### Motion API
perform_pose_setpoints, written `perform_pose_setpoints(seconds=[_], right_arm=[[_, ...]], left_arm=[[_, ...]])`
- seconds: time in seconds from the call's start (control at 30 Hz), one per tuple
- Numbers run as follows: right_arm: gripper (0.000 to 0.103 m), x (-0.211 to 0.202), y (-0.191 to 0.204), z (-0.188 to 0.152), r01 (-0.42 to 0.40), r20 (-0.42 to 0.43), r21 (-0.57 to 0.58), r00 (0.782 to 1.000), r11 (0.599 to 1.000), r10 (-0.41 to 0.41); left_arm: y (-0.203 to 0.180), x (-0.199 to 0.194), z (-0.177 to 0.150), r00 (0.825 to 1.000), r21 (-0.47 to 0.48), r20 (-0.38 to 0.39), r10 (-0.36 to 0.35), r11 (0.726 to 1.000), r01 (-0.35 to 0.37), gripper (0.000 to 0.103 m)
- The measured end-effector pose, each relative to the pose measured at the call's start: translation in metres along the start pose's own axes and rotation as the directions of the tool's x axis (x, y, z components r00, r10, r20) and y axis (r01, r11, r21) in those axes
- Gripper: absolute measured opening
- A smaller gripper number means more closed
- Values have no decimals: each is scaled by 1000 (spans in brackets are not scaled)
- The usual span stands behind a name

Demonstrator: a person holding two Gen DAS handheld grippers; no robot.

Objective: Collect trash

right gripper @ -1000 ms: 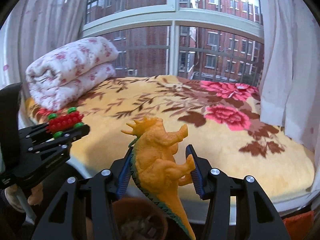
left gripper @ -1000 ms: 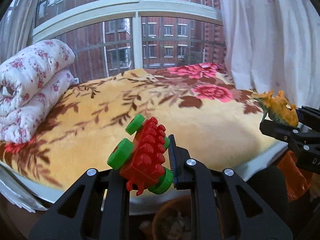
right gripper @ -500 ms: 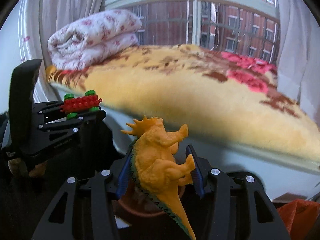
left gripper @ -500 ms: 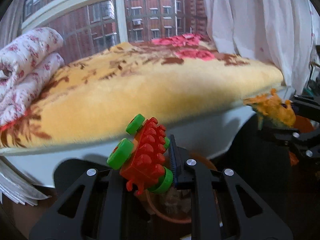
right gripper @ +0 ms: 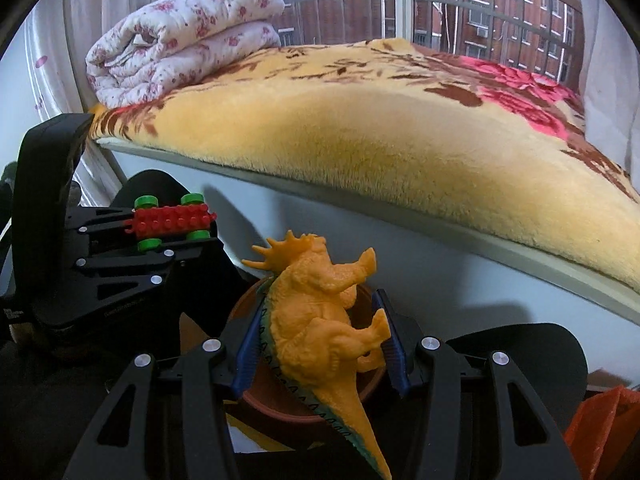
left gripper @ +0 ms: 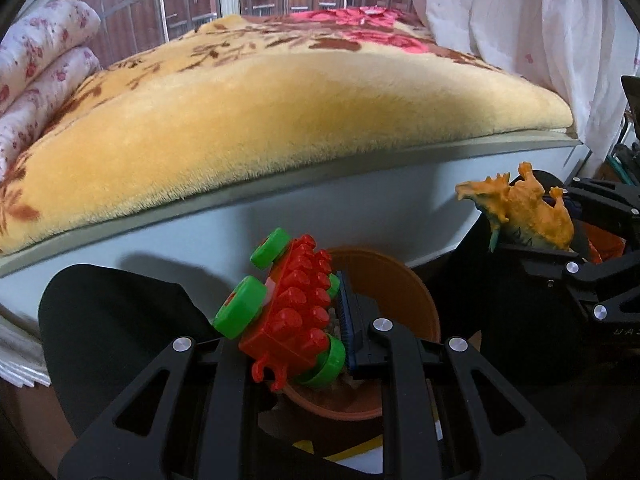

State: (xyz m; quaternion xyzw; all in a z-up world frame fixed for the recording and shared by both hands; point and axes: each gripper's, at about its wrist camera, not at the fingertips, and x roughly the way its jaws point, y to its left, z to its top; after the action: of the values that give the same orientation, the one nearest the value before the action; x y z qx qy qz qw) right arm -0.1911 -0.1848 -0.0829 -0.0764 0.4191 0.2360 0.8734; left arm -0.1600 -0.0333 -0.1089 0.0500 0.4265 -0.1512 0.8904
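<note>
The left gripper [left gripper: 304,320] is clenched tight on a red toy block car [left gripper: 294,312] with green wheels [left gripper: 240,308]; the car sits tilted between the pads, its bumpy top facing up and to the right; right under it is a brown flower pot [left gripper: 396,280], and the car hangs above the pot's rim — not inside it, as far as can be seen

The right gripper [right gripper: 320,344] is grasping an orange toy dinosaur [right gripper: 324,332]; its horned head points up and left, its long tail hangs down toward the camera; blue pads press on its back and on its legs; the same brown pot [right gripper: 280,404] is just below the dinosaur

In the right wrist view the left gripper shows at the left, with the red car lying flat between its jaws; in the left wrist view the dinosaur shows at the right

Behind both toys is a white ledge [left gripper: 360,204] with a fuzzy yellow flowered blanket [left gripper: 260,120] on top; a rolled white quilt with pink flowers [right gripper: 180,36] lies on the blanket by the window; white curtains [left gripper: 520,28] hang at the side; something orange [right gripper: 600,420] lies low at the right — what it is, I cannot tell
</note>
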Motion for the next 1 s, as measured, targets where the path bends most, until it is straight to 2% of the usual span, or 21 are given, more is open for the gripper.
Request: perform_pose_setpoints(seconds=[0.23, 0.27, 0.3, 0.33, 0.37, 0.6, 0.77, 0.8, 0.9, 0.97, 1.0], right_arm=[[51, 15, -1, 4, -11, -43, -23, 999, 1000, 10], [52, 18, -1, 5, -12, -54, -30, 998, 999, 11], [61, 23, -1, 5, -19, -71, -40, 997, 999, 17], [68, 26, -1, 6, -17, -81, -47, 997, 999, 13], [74, 29, -1, 7, -2, -80, -53, 997, 999, -2], [74, 21, -16, 7, 28, -67, -37, 997, 999, -31], [75, 1, -29, 9, 58, -25, 0, 998, 998, -58], [78, -5, -31, 11, 59, -10, 11, 998, 998, -59], [90, -26, -38, 24, 68, 75, 56, 995, 996, -72], [97, -45, -44, 38, 81, 161, 90, 982, 993, -95], [98, -52, -47, 46, 98, 199, 108, 973, 989, -118]], left_arm=[[6, 13, 3, 999, -18, -38, -4, 1000, 3, 16], [7, 15, 4, 999, -21, -45, -1, 1000, 0, 24], [8, 18, 5, 998, -26, -59, 2, 1000, -4, 37], [11, 23, 5, 997, -37, -80, 12, 999, -15, 69], [13, 25, 5, 996, -48, -85, 22, 999, -27, 80], [20, 27, 3, 994, -81, -108, 15, 996, -24, 81], [19, 19, 7, 996, -78, -90, 29, 996, -36, 82], [18, 17, 9, 996, -74, -82, 32, 997, -38, 82], [20, 0, 22, 998, -68, -25, 52, 996, -54, 82], [22, -15, 40, 997, -75, 41, 69, 995, -66, 93], [24, -22, 49, 994, -82, 76, 84, 994, -78, 93]])
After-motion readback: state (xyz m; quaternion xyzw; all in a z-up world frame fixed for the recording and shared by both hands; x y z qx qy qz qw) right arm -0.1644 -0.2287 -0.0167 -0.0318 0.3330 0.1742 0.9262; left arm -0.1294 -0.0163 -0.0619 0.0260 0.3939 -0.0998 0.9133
